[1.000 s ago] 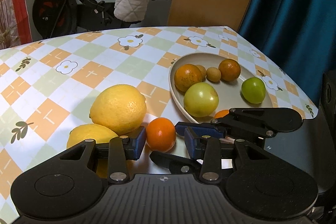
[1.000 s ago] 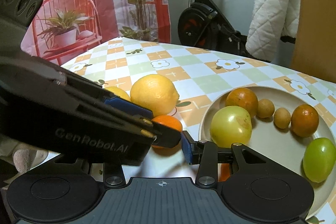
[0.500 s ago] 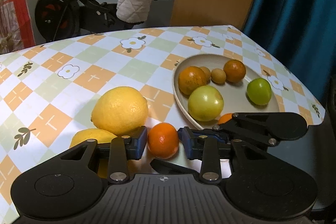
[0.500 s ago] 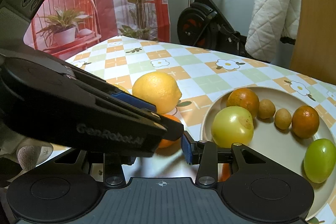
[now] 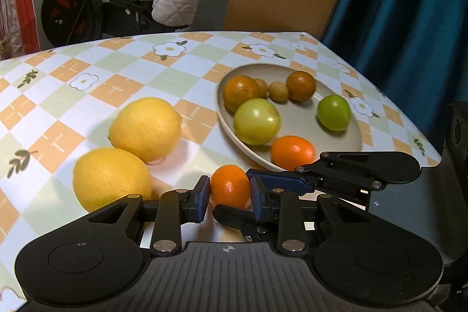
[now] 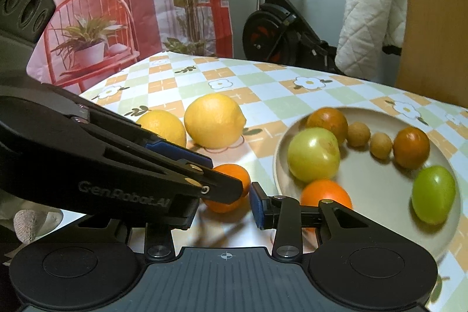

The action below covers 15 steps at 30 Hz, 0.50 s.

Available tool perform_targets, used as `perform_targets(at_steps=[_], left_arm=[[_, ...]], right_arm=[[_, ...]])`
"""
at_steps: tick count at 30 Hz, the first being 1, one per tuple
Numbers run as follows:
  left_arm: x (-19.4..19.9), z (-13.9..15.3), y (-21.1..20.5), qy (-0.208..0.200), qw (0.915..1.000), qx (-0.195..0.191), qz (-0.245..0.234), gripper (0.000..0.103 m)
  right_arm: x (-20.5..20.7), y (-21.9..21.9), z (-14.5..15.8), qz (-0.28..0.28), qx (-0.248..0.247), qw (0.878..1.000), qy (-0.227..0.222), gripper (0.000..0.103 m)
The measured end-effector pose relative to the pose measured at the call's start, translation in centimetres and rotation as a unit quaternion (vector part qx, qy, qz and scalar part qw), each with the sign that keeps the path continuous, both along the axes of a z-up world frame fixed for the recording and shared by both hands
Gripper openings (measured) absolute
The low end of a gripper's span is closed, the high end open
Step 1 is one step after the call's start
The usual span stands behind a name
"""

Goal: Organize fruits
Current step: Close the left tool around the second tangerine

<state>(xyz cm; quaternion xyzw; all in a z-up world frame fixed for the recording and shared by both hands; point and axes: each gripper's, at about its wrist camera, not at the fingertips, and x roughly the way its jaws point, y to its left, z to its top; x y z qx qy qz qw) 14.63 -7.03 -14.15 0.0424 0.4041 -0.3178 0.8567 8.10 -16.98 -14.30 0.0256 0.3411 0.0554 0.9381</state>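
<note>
Left gripper (image 5: 230, 191): blue pads now pressed on both sides of the small orange (image 5: 230, 185), which a second ago sat loose between wider jaws. Right gripper (image 6: 225, 199): jaws closing, the same orange between them; contact cannot be told. Beyond, two lemons (image 5: 145, 128) on the tablecloth (image 5: 122, 69) and the fruit plate (image 5: 301, 119) lie unchanged.

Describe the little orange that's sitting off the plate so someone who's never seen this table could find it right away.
Start at the checked tablecloth and find the round beige plate of fruit. Just off its near rim, beside two big lemons, sits a small orange, pinched between the left gripper's blue pads. Its twin lies on the plate; this one doesn't.
</note>
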Motion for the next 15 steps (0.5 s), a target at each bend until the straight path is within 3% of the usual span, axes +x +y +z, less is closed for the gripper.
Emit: perform_targets(at_steps=[15], left_arm=[[-2.5,1.2,-0.5,-0.014,0.9998,-0.015,-0.001,0.030]], right_arm=[[-2.6,-0.2,1.2,0.000,-0.006,1.000,-0.022,0.032]])
